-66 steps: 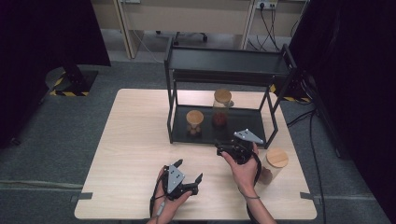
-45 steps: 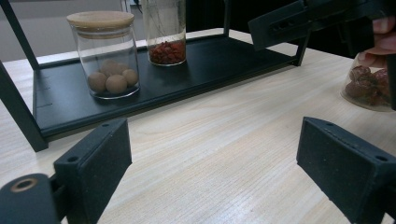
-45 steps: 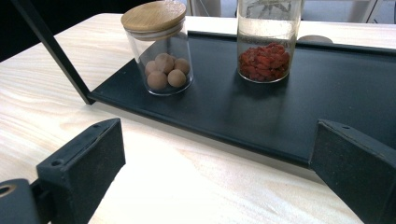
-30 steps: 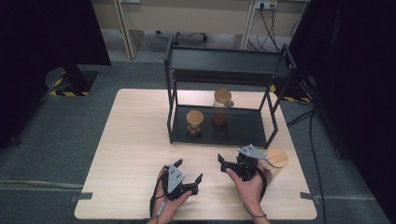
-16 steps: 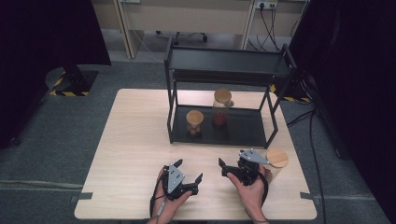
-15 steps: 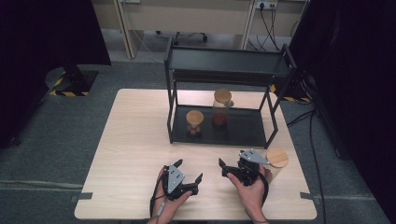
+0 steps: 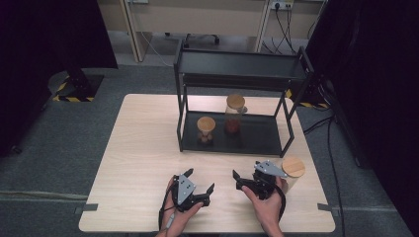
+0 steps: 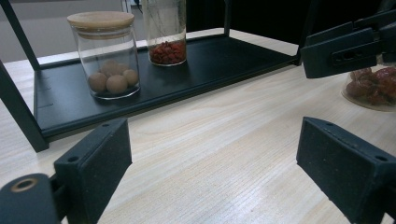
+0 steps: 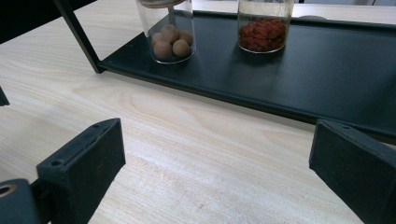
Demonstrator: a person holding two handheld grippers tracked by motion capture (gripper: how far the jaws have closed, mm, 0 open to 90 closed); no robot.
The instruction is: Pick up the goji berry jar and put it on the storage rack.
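Observation:
On the lower tier of a black shelf rack (image 7: 276, 143) stand two glass jars with wooden lids: a short jar of brown balls (image 7: 206, 129) (image 8: 107, 56) (image 9: 170, 35) and a taller jar of red bits (image 7: 234, 113) (image 8: 166, 30) (image 9: 264, 25). A third jar with red contents (image 7: 292, 170) (image 8: 373, 86) stands on the table, right beside my right gripper (image 7: 245, 171) (image 9: 215, 168). That gripper is open over bare wood and faces the shelf. My left gripper (image 7: 199, 179) (image 8: 215, 172) rests near the front edge, open, with nothing between its jaws.
The light wooden table (image 7: 143, 148) has free room on its left half. The rack's upper tier (image 7: 237, 64) overhangs the two jars, and its front legs stand on the table. Dark curtains and grey floor surround the table.
My right gripper has drawn back from the shelf's front edge toward the person and now sits beside the third jar. The left gripper has not moved.

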